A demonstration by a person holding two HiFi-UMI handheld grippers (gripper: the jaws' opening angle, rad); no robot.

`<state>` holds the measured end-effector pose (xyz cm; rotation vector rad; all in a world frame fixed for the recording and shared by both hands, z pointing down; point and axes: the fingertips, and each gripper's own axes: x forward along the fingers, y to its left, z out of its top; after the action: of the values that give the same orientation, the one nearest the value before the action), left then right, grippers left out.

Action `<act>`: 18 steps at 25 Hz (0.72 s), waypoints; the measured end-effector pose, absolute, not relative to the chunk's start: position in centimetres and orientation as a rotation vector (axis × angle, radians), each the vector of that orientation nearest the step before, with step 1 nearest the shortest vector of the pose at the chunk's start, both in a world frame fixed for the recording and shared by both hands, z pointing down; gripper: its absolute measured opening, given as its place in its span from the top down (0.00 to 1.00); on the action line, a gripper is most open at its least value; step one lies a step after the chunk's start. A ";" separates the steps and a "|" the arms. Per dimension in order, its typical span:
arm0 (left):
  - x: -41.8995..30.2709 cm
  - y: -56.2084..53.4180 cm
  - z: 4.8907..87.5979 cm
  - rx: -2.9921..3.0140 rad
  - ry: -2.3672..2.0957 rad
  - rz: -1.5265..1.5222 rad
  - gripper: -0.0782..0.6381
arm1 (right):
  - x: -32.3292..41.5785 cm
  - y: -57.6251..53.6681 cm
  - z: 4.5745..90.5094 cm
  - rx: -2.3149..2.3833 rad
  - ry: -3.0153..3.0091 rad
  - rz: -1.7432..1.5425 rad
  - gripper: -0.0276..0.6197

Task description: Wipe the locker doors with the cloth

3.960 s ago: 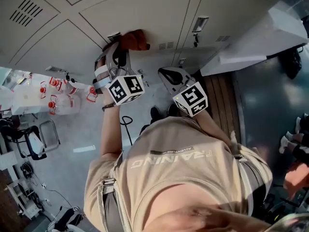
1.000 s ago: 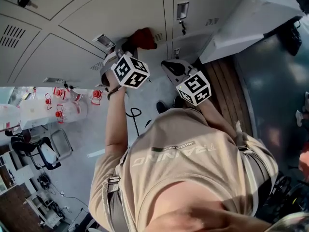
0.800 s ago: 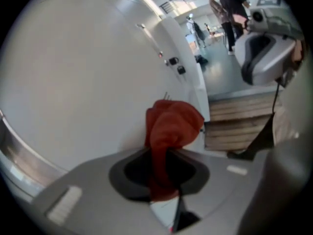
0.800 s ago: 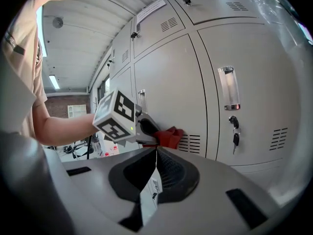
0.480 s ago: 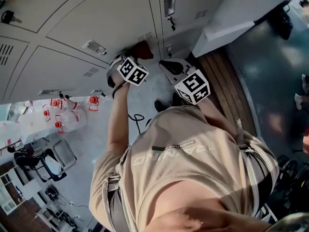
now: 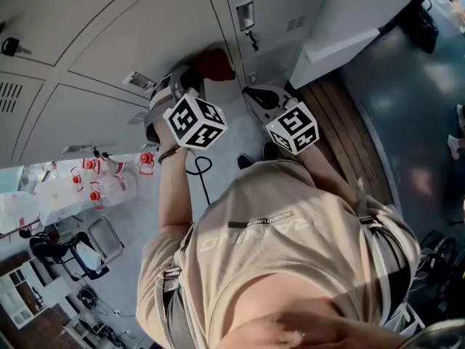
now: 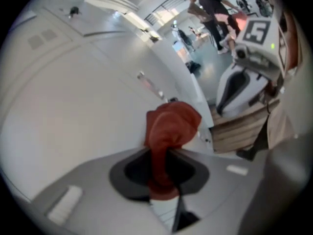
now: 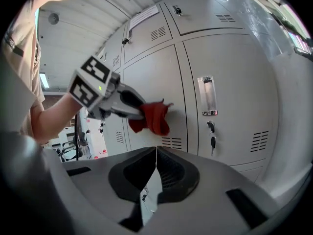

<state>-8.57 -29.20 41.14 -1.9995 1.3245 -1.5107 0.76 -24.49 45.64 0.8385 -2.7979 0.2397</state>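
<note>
Left hand-held gripper (image 7: 159, 156) clamped on crumpled red cloth (image 7: 172, 125). Cloth bunched past jaw tips, against grey metal locker door (image 8: 156, 82). Right gripper (image 8: 155, 154) closed, empty, nearby.

The left tongs (image 6: 195, 75) hold the red cloth (image 6: 215, 64) against a locker door (image 6: 145, 31).

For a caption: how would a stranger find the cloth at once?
Look at the wall of grey lockers. On one door, near a metal handle, the left gripper holds the cloth in its jaws. It is the only red, crumpled thing against the flat grey doors.
</note>
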 end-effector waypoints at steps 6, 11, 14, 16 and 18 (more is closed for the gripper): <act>-7.1 -29.4 27.6 -1.753 1.383 -1.324 0.78 | 0.1 -25.1 44.8 0.817 -2.832 0.218 0.93; -6.4 -30.1 20.8 -1.652 1.412 -1.195 0.78 | -0.2 -25.0 44.1 0.793 -2.849 0.188 0.93; -6.6 -30.8 18.3 -1.610 1.441 -1.174 0.78 | 0.4 -25.4 43.9 0.802 -2.849 0.178 0.93; -6.6 -31.5 17.2 -1.589 1.449 -1.176 0.78 | 1.0 -25.9 43.7 0.822 -2.849 0.175 0.93; -6.4 -32.2 16.9 -1.579 1.444 -1.179 0.78 | 1.5 -26.4 43.5 0.843 -2.850 0.173 0.93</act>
<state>-6.36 -32.18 16.89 -1.5790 1.4443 -1.1791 1.46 -26.39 43.45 0.8429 -2.8500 0.1733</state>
